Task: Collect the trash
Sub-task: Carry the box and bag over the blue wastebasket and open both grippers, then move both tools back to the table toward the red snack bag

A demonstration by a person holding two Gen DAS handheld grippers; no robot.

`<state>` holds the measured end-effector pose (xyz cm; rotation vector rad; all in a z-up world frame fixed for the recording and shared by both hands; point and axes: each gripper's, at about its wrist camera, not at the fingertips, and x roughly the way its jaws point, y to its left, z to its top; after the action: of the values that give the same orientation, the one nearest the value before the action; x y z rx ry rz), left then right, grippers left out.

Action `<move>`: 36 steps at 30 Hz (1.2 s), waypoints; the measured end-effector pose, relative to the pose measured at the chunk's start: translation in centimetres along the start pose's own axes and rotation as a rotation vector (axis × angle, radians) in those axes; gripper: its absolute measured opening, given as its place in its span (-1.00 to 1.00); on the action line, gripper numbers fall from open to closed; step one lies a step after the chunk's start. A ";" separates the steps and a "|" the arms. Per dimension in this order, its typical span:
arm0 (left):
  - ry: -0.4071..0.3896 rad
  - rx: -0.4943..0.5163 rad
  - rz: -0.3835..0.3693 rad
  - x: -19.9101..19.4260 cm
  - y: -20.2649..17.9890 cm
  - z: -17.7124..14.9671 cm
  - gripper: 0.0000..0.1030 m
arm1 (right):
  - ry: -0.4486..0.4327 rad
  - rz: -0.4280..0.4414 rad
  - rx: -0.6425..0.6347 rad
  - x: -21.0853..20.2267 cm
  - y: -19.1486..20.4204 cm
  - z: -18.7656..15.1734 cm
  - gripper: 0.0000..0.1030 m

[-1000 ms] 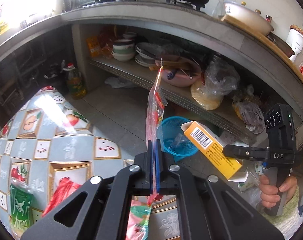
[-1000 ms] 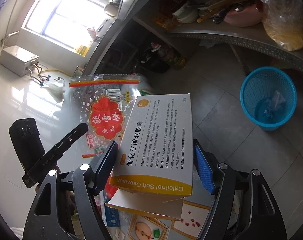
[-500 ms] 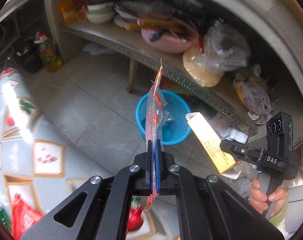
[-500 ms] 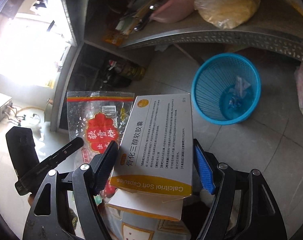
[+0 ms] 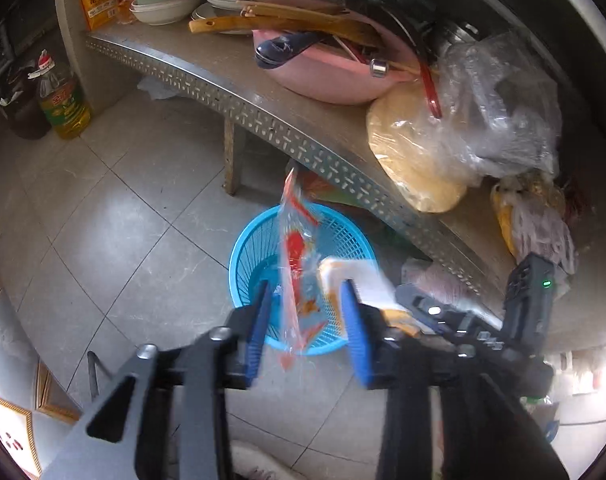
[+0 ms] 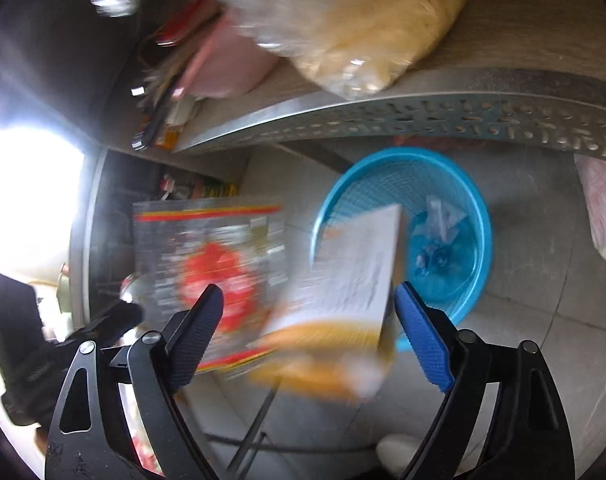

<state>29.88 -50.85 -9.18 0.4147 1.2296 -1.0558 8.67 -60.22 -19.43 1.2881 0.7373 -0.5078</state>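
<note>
Step in hand, judged: release of two trash items over the blue basket [image 5: 243, 276], which stood on the tiled floor just near of the metal shelf [image 5: 207, 80]. The left gripper [image 5: 307, 320] had its jaws opening; the snack wrapper [image 5: 297, 264] hung between the pads, clear of both. The right gripper [image 6: 303, 332] had its jaws opening; the medicine box [image 6: 355, 276] sat loose between them, tilted toward the basket. Next move probably calls for confirming both items fall inside the rim, then withdrawing.
</note>
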 end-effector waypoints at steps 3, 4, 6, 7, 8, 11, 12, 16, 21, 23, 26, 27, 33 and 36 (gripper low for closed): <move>0.006 0.003 -0.004 -0.2 -0.2 -0.3 -0.26 | 0.012 -0.029 0.017 0.2 -1.2 -0.9 0.63; 0.003 0.013 -0.003 -0.5 -0.4 -0.5 -0.26 | 0.005 -0.029 0.006 -0.2 -1.3 -1.6 0.63; -0.011 0.055 0.022 -1.5 -0.6 -1.2 -0.25 | -0.004 -0.040 -0.019 -1.1 -1.3 -2.6 0.63; -0.015 0.073 0.036 -1.9 -0.8 -1.5 -0.25 | -0.010 -0.047 -0.035 -1.8 -1.2 -3.4 0.63; -0.019 0.090 0.049 -2.6 -0.8 -1.9 -0.25 | -0.014 -0.054 -0.046 -2.2 -1.3 -3.7 0.63; -0.039 0.122 0.056 -5.4 -0.8 -3.2 -0.23 | -0.035 -0.074 -0.084 -4.3 -1.0 -5.4 0.63; -0.046 0.132 0.057 -6.5 -0.7 -3.7 -0.20 | -0.041 -0.077 -0.098 -4.9 -0.7 -6.1 0.63; -0.094 0.181 0.068 -11.6 -0.2 -6.4 -0.02 | -0.054 -0.094 -0.175 -6.9 0.7 -8.3 0.63; -0.149 0.223 0.075 -18.7 1.2 -10.9 0.29 | -0.054 -0.101 -0.287 -9.9 3.6 -11.4 0.64; -0.177 0.224 0.091 -21.3 1.9 -12.7 0.36 | -0.054 -0.086 -0.327 -10.7 4.9 -12.4 0.65; -0.225 0.186 0.108 -25.3 3.5 -15.6 0.44 | -0.052 -0.070 -0.394 -12.0 7.3 -13.5 0.66; -0.238 0.165 0.107 -26.3 3.9 -16.5 0.46 | -0.049 -0.066 -0.413 -12.4 8.0 -14.0 0.66; -0.313 0.035 0.104 -31.3 7.0 -22.1 0.56 | -0.029 -0.020 -0.532 -13.7 12.9 -15.6 0.66; -0.352 -0.020 0.122 -32.9 8.4 -24.7 0.57 | -0.012 0.017 -0.595 -14.2 15.3 -17.0 0.66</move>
<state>24.14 -13.95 10.05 0.2702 0.8898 -0.9637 6.48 -41.10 -0.58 0.7337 0.7904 -0.2500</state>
